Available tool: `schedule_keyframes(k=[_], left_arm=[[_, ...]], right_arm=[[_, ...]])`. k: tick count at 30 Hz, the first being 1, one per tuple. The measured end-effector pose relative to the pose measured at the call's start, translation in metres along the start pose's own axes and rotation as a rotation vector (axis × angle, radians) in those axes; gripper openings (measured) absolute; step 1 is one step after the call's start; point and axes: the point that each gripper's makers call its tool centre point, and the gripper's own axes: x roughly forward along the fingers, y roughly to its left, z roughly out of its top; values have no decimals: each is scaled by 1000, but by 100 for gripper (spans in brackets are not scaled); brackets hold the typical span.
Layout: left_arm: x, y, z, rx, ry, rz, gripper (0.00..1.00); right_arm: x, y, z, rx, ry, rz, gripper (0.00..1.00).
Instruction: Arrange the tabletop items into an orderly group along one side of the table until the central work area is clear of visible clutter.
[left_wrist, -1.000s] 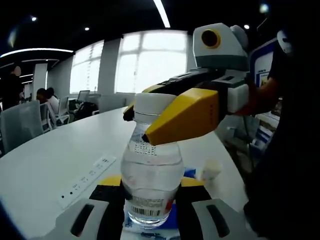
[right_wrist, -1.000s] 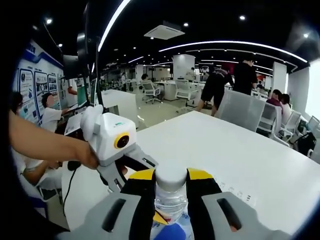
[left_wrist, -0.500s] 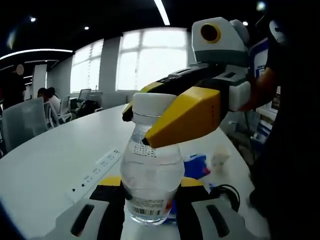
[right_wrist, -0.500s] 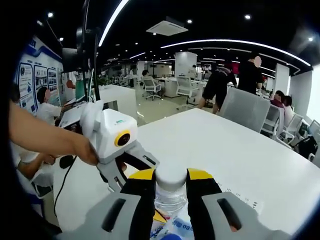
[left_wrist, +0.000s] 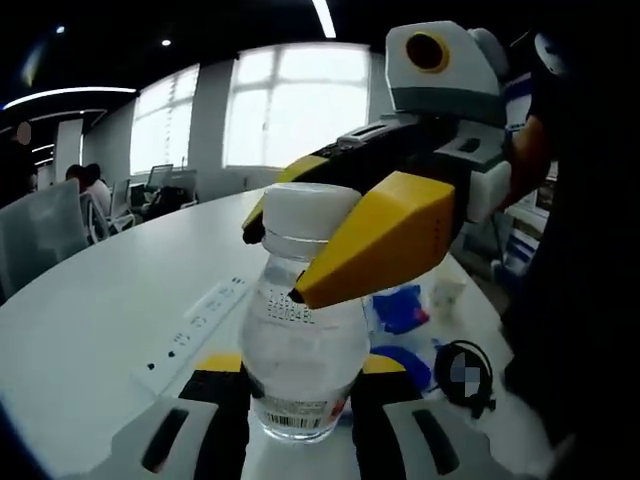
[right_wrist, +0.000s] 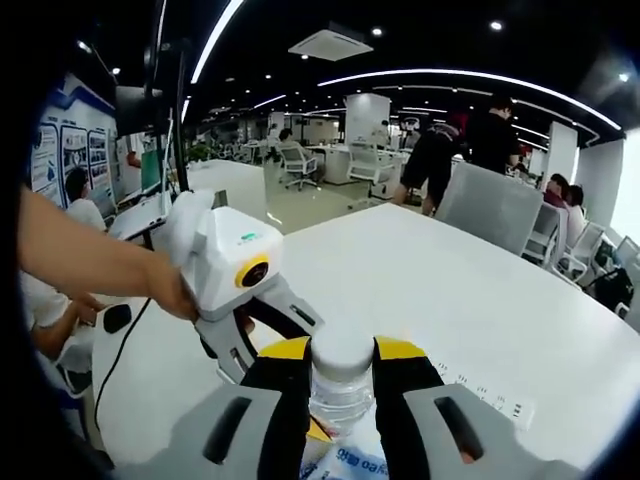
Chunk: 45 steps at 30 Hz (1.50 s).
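The left gripper (left_wrist: 300, 400) clamps the lower body of the water bottle (left_wrist: 300, 340), its black-and-yellow jaws pressed against either side just above the label. The right gripper (right_wrist: 340, 385) pinches the bottle's white cap (right_wrist: 340, 352) between its yellow jaw tips, and in the left gripper view that same right gripper comes in from above and to the right with its jaws closed on the cap. Held at both ends like this, the bottle stands upright over the white table (left_wrist: 90, 320); the two-point hold likely serves to steady it or twist the cap. Whether its base touches the tabletop cannot be told. Left of the bottle lies a white power strip (left_wrist: 195, 325). Right of it sit blue wrappers (left_wrist: 402, 308), and beyond them a coiled black cable (left_wrist: 462, 372).
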Motion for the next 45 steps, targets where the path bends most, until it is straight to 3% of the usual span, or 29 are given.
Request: schedule_keyframes(k=[14, 20, 26, 45], left_arm=[[1, 25, -26, 25, 68, -44, 36], [2, 27, -34, 52, 108, -77, 36], [2, 34, -33, 42, 100, -70, 37], [0, 29, -35, 87, 131, -77, 39]], right_arm=[[24, -3, -10, 49, 28, -23, 18], [28, 0, -13, 26, 37, -28, 18], [30, -5, -5, 19, 8, -35, 18], [26, -1, -8, -62, -3, -18, 19]])
